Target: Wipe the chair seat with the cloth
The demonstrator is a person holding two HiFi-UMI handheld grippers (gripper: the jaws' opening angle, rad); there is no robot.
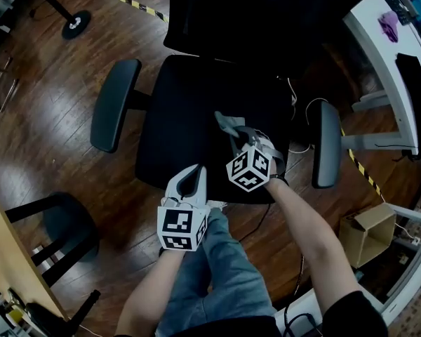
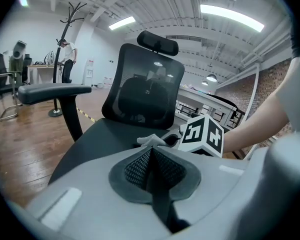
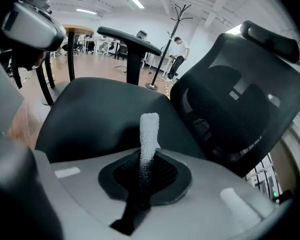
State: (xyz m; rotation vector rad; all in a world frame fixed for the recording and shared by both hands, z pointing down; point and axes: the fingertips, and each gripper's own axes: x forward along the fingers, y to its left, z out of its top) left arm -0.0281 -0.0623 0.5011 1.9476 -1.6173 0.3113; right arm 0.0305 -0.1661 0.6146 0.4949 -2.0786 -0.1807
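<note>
The right gripper's (image 3: 142, 181) jaws are closed on the cloth (image 3: 149, 134), and a pale strip of it is seen standing out past them above the seat (image 3: 100, 109). The left gripper's (image 2: 152, 166) jaws are pressed together with nothing between them. In the head view, the cloth is held at the seat's 4 o'clock part; contact cannot be told. The left gripper is held at the seat's 6 o'clock edge. 2 armrests (image 1: 114, 104) are seen at 9 and 3 o'clock, the backrest (image 1: 238, 20) at 12.
</note>
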